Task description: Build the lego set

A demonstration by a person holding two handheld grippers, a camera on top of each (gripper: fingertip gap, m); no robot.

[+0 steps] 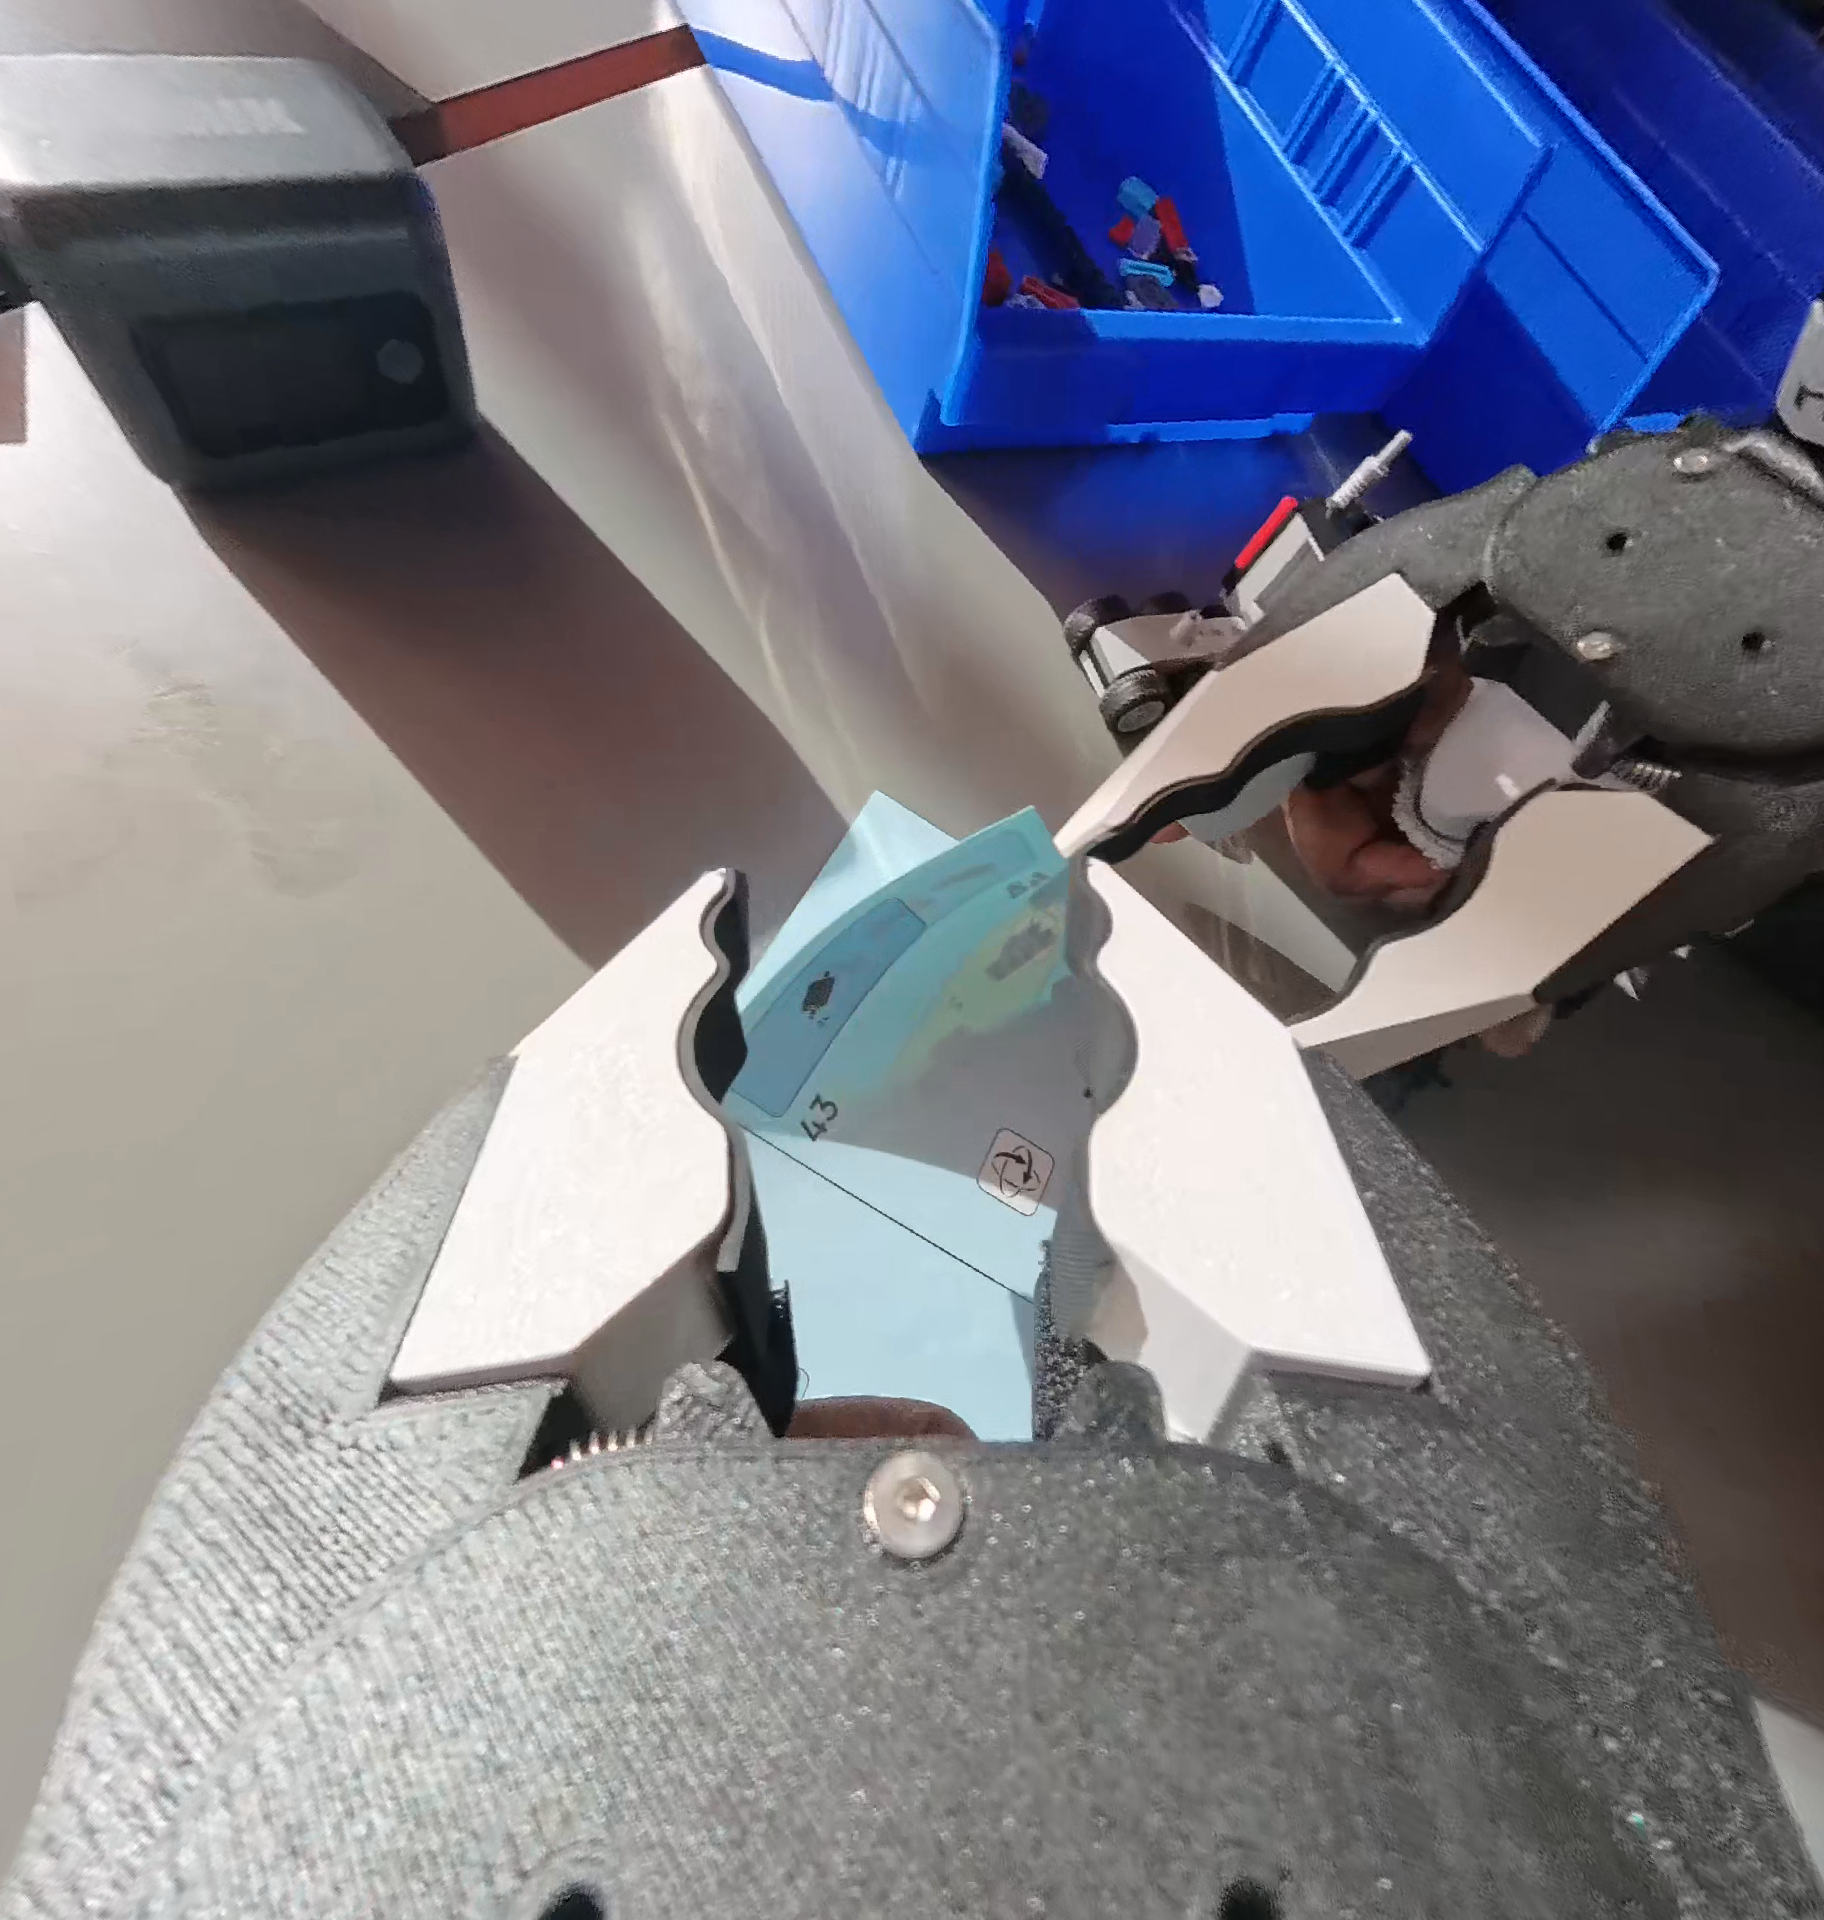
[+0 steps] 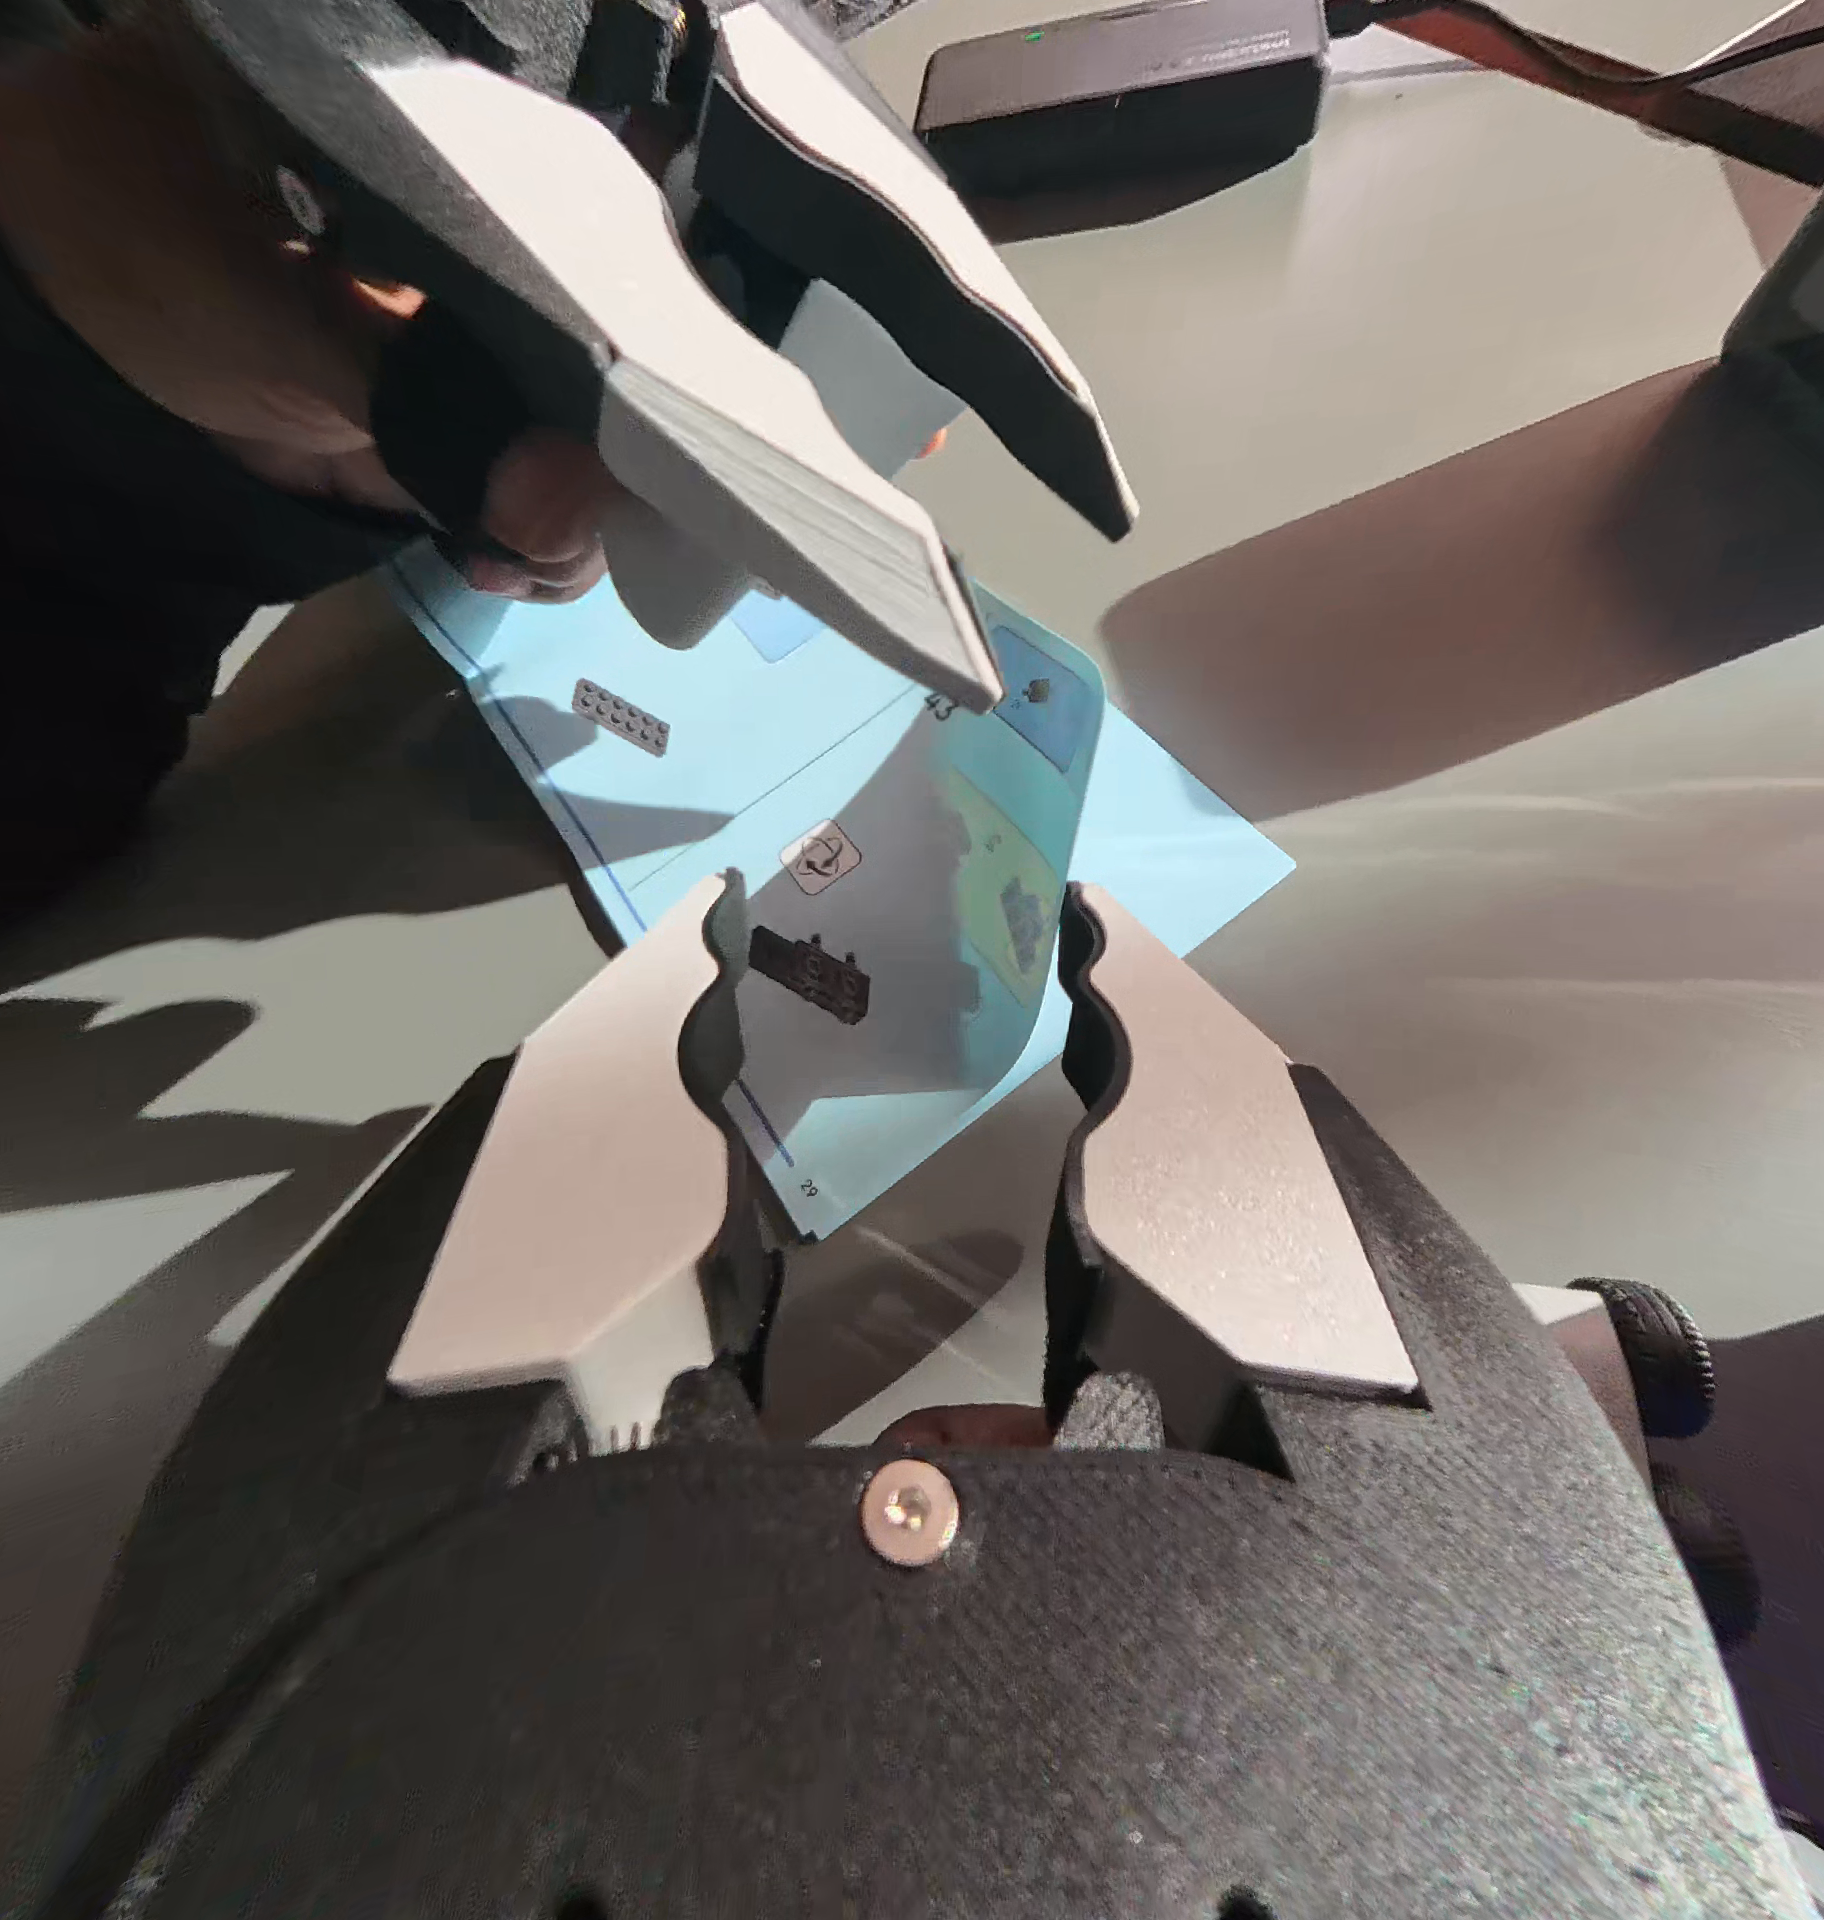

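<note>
A light blue instruction booklet (image 1: 887, 1226) lies open on the grey table, and one page (image 1: 908, 966) curls upward. My left gripper (image 1: 908, 873) is open, with the curled page standing between its fingers. My right gripper (image 1: 1183, 935) comes in from the right, open, and its upper fingertip touches the page's top edge. In the right wrist view the booklet (image 2: 742, 748) lies below my open right gripper (image 2: 903, 888), and the curled page (image 2: 1001, 935) leans by its right finger. The left gripper (image 2: 1059, 608) hangs above it. A partly built white lego vehicle (image 1: 1157, 644) sits behind the right gripper.
Blue plastic bins (image 1: 1199, 343) stand at the back right, one holding several loose bricks (image 1: 1126, 249). A black box (image 1: 233, 291) sits at the far left of the table and also shows in the right wrist view (image 2: 1116, 83). A vehicle wheel (image 2: 1656, 1351) is close beside my right gripper.
</note>
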